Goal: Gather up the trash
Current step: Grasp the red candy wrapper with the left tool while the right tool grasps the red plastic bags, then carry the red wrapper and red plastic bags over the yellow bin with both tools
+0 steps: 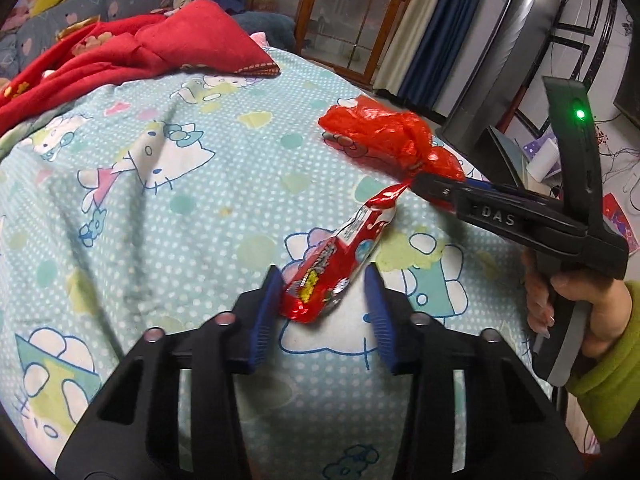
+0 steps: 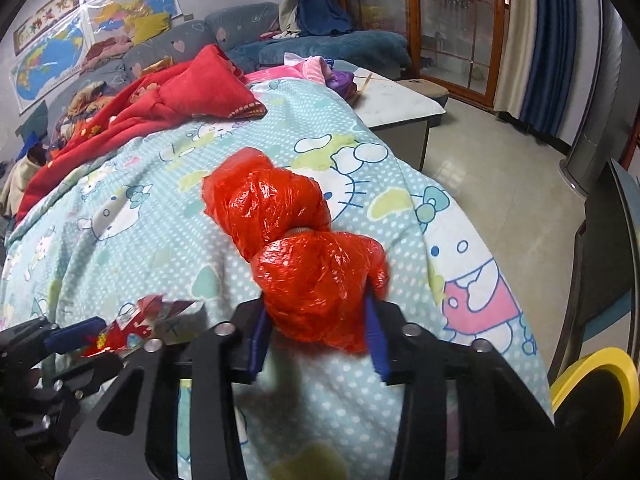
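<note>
A red snack wrapper (image 1: 326, 276) lies on the pale blue cartoon bedspread (image 1: 160, 240). Its near end sits between the blue pads of my left gripper (image 1: 322, 308), and both pads touch its sides. A crumpled red plastic bag (image 2: 296, 236) lies farther right on the bed. My right gripper (image 2: 318, 332) is shut on the bag's near lobe, which fills the gap between the pads. In the left wrist view, the right gripper (image 1: 430, 186), held by a hand in a green sleeve, pinches the bag (image 1: 380, 136). In the right wrist view, the left gripper (image 2: 80, 352) and the wrapper (image 2: 128, 328) are at the lower left.
A red blanket (image 2: 168, 100) is heaped at the far end of the bed. A low white table (image 2: 400, 104) stands beyond the bed's right edge, with tiled floor (image 2: 500, 184) beside it. A yellow round object (image 2: 592, 376) is at the lower right, and a grey tower unit (image 1: 508, 52) stands near the curtains.
</note>
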### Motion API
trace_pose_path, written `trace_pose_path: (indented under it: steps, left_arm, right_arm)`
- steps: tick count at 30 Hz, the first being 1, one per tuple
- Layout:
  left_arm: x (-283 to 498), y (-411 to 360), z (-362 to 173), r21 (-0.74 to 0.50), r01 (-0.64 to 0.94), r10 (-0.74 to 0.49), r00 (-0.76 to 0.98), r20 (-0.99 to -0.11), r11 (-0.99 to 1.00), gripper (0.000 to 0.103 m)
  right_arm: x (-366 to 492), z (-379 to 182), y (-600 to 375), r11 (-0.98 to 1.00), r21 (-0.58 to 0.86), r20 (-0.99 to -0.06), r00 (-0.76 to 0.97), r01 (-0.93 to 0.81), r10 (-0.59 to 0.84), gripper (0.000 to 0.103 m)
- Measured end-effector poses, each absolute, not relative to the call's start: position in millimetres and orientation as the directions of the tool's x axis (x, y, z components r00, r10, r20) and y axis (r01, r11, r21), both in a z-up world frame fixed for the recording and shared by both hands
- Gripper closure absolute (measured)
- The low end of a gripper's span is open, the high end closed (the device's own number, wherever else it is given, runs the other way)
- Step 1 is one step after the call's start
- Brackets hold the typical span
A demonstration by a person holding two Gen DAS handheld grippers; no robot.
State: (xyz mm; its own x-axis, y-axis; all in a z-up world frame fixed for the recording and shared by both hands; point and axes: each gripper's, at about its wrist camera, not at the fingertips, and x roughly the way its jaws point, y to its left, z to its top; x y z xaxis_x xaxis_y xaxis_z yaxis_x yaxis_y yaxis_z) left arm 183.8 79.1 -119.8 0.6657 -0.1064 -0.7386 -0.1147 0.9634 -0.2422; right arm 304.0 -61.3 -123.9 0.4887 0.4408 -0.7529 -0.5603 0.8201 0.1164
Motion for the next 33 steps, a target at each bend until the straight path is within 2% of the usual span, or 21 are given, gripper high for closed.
trace_pose_path:
  steps: [2,6,7,20,33]
  left_arm:
    - [184,79,-121,-0.244,-0.114,-0.109,0.663,-0.741,0.963,0.079]
    - [182,77,-121,-0.249,-0.095,-0.126,0.662,-0.739,0.964,0.085]
    - [181,76,-121,-0.250,-0.088,-0.132,0.661,-0.739,0.964,0.089]
    - [167,59,-103,-0.233,-0.028,-0.143,0.715,-0.685,0.972,0.093]
    - [160,36,-84,-0.300,0.039,-0.231,0.735,-0.638,0.953,0.093]
  right_arm:
    - [300,-123,-65,0.818,0.127,-0.751,0.484,-0.561,0.448,0.073]
    - [290,-121,-73,0.814,0.150,-0.747,0.475,-0.561,0.465,0.075]
    - [287,-121,-76,0.815,0.158,-0.746,0.474,-0.558,0.468,0.076]
    - [256,-111,-125,0.830,0.241,-0.722,0.479,-0.503,0.500,0.079]
    - [243,-88,-185,0.862,0.273,-0.678,0.550,-0.428,0.488,0.079]
